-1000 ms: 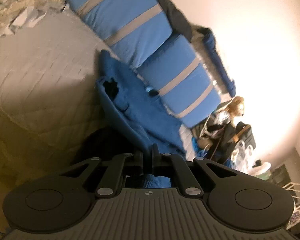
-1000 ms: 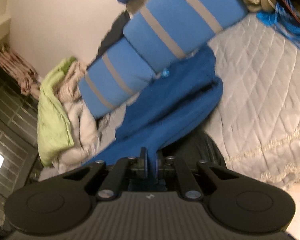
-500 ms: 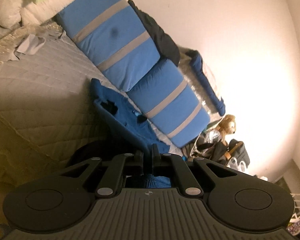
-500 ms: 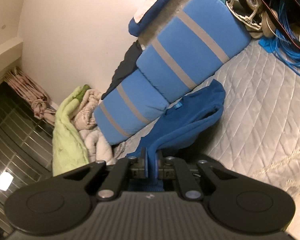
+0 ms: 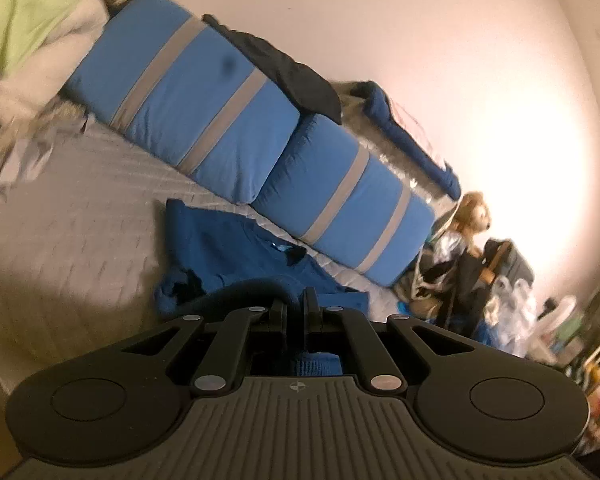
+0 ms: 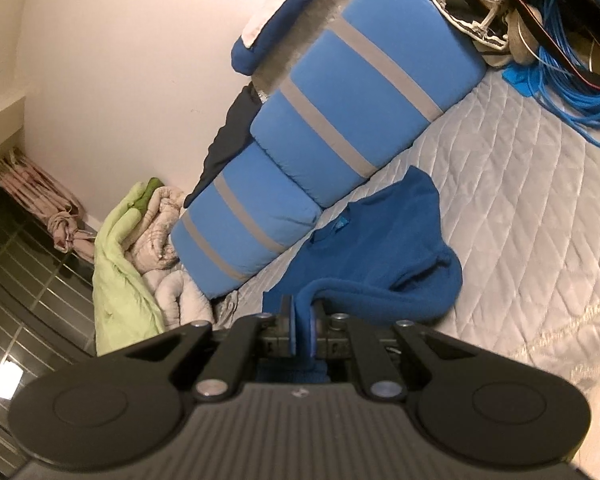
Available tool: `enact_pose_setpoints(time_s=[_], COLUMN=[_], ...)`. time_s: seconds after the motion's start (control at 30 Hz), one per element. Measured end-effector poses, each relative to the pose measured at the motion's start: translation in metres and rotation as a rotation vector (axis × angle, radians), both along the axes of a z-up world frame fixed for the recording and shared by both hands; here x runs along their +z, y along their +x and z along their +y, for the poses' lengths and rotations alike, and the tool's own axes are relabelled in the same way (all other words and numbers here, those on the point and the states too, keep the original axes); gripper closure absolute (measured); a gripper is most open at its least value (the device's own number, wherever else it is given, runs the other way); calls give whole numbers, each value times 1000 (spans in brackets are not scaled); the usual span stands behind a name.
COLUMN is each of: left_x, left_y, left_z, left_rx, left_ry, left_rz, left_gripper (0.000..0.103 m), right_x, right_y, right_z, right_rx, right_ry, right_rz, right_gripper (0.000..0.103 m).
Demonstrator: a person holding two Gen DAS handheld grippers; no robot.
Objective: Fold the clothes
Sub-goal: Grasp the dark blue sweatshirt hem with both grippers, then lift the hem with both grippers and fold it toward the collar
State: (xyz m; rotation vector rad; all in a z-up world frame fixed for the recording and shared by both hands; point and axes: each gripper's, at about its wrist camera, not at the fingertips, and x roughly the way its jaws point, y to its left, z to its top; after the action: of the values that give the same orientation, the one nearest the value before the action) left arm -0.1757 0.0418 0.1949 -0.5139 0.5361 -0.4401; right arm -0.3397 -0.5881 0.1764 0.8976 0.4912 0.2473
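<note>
A blue fleece sweater [image 5: 236, 256] lies partly on the grey quilted bed [image 5: 80, 224], its collar toward the blue pillows. My left gripper [image 5: 295, 304] is shut on one edge of the sweater, and blue fabric shows between and behind its fingers. In the right wrist view the sweater [image 6: 384, 248] drapes from the bed [image 6: 520, 208] up into my right gripper [image 6: 302, 320], which is shut on a rolled edge of it. Both grippers hold the cloth lifted above the bed's near side.
Two blue pillows with grey stripes [image 5: 236, 120] [image 6: 340, 128] lie along the wall. A green and beige blanket pile [image 6: 140, 252] is at one end. A teddy bear [image 5: 474, 216], bags and blue cable [image 6: 572, 80] crowd the other end.
Both grippers have risen and pulled back from the pillows with the sweater still held. The sweater now stretches from the bed up to the fingers, and more of the bed shows.
</note>
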Motion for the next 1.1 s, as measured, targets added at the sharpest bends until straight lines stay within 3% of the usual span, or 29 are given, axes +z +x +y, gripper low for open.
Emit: enact_pose_setpoints(time_s=[0.2,0.77,0.93,1.1], left_x=[6,25,3,-27], left_y=[28,136,178,216], left_z=[-1,4,0,-7], left_rx=[-5,41,73,82], left_ry=[39,30,-15,2], left_rz=[-15,-43,0,68], left_gripper=[96,96,96,96], right_x=[3,29,23,0], right_y=[33,141,179,220], right_z=[-3,-11,-14,-20], right_rx=[-8,-7,-25,-57], right_ry=[-33,-191,-232,-225], right_rz=[-1,-66,-60,-6], right_gripper=[96,96,96,96])
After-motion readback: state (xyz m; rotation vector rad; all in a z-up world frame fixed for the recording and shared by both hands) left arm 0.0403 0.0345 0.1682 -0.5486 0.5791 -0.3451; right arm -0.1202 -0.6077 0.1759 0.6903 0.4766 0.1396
